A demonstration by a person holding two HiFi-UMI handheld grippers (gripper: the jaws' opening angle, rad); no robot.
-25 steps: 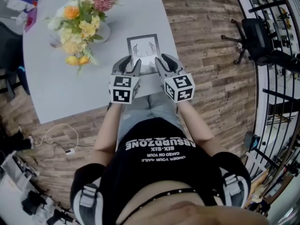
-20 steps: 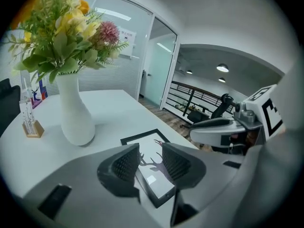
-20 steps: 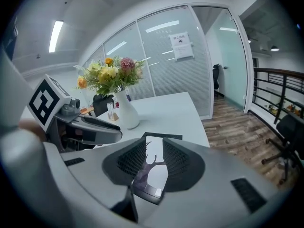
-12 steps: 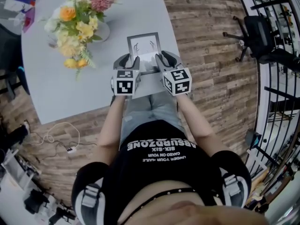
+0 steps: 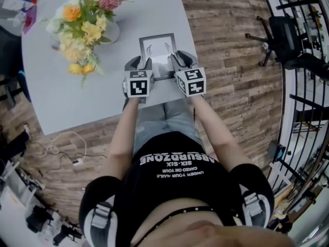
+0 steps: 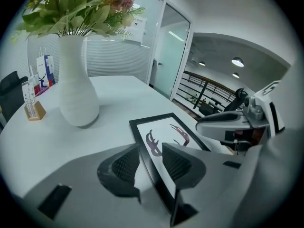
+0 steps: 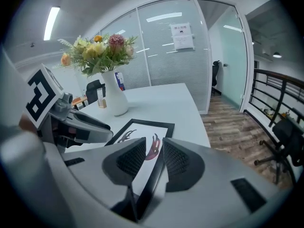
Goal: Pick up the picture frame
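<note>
The black picture frame (image 5: 157, 46) with a white print lies on the grey table (image 5: 77, 102), near its front edge. My left gripper (image 5: 141, 63) grips the frame's left rim, my right gripper (image 5: 177, 59) its right rim. In the left gripper view the black rim of the frame (image 6: 164, 132) runs between the ribbed pads of the left gripper (image 6: 151, 163), which sit tight against it. In the right gripper view the frame (image 7: 142, 132) has its right rim pinched in the right gripper (image 7: 154, 158). I cannot tell whether the frame is off the table.
A white vase of flowers (image 5: 87, 19) stands on the table left of the frame, close to the left gripper. Small items (image 5: 25, 4) sit at the far left corner. A black chair (image 5: 285, 35) and railing are on the right, over wooden floor.
Both grippers have moved forward along the frame's sides, and their jaws have narrowed from wide apart to shut on its rims.
</note>
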